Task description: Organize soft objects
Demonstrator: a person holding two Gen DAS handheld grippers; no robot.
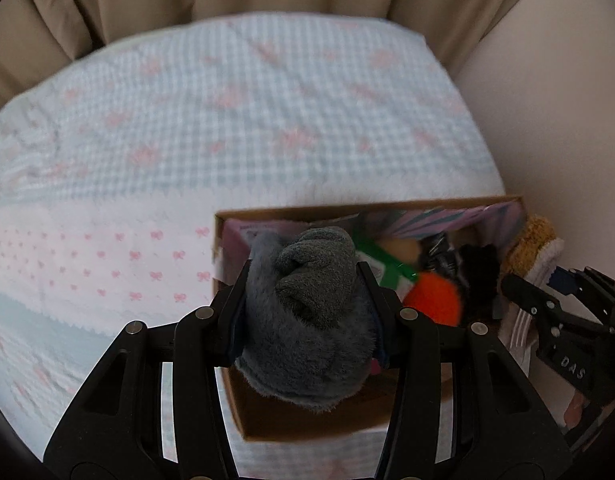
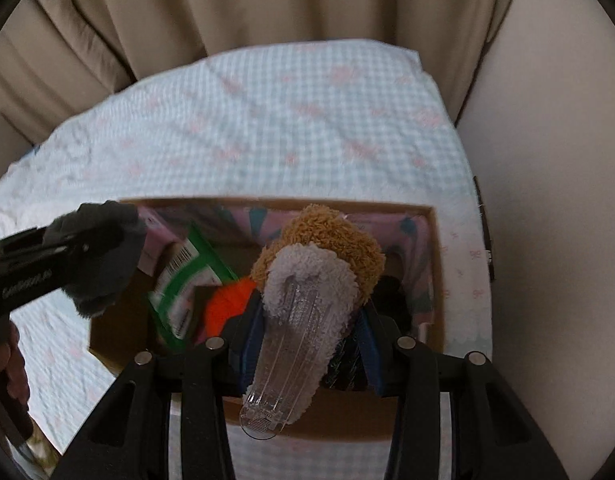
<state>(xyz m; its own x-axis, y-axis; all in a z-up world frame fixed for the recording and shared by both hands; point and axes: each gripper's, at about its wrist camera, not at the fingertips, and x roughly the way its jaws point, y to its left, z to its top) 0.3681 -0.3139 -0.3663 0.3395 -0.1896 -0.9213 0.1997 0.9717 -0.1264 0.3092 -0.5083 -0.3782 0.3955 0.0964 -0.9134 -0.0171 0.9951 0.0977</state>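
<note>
My left gripper (image 1: pixel 305 280) is shut on a fluffy grey sock (image 1: pixel 307 320) and holds it over the left end of a cardboard box (image 1: pixel 307 426). It also shows in the right wrist view (image 2: pixel 97 256). My right gripper (image 2: pixel 307 312) is shut on a brown and white fluffy sock (image 2: pixel 323 248) with a clear plastic hanger tab (image 2: pixel 283 364), above the same box (image 2: pixel 339 420). That sock shows at the box's right end in the left wrist view (image 1: pixel 531 248).
The box sits on a bed with a pale blue checked cover with pink bows (image 1: pixel 227 120). Inside lie an orange fluffy item (image 2: pixel 227 300), a green and white packet (image 2: pixel 187 280) and a black item (image 1: pixel 479 272). Beige curtains (image 2: pixel 267 0) hang behind; a wall (image 2: pixel 547 200) stands at right.
</note>
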